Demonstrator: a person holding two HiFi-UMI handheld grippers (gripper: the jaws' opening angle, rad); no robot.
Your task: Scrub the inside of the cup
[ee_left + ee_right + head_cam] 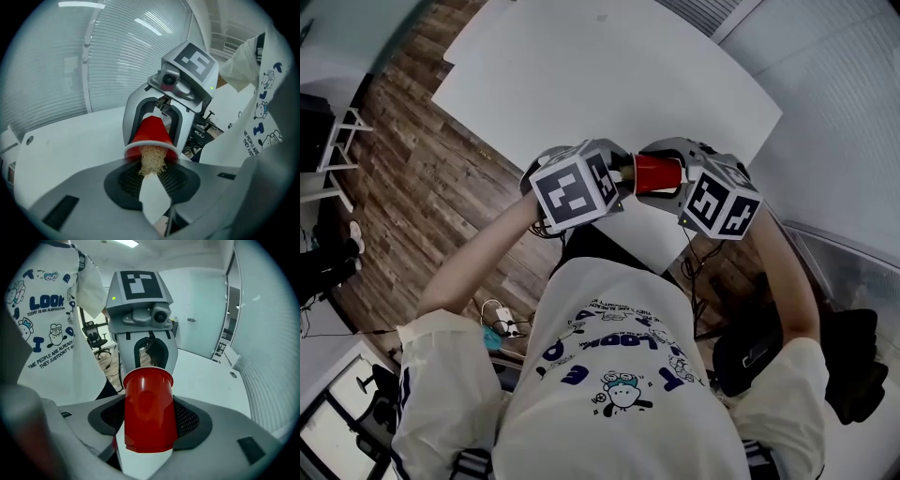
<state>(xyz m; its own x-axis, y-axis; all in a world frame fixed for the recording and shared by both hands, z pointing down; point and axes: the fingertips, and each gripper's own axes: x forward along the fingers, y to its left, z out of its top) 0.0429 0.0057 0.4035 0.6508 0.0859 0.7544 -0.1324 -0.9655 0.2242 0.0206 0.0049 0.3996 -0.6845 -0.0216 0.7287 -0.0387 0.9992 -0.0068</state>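
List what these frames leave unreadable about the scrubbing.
- Inside of the red cup: in the left gripper view the tan scrubber plugs its mouth; the right gripper view shows only the outer wall and base.
- Scrubber's tip: buried in the cup in every view.
- How cup and scrubber are gripped, head view: covered by the marker cubes.

White bench (581, 75) on a wood plank floor (422, 187), ribbed blinds (126, 61) behind it, strip lights (150, 26) overhead, office chair (96, 341) further back.

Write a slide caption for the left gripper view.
Left gripper holds a tan fibrous scrubber in the mouth of the red cup gripped by the right gripper.
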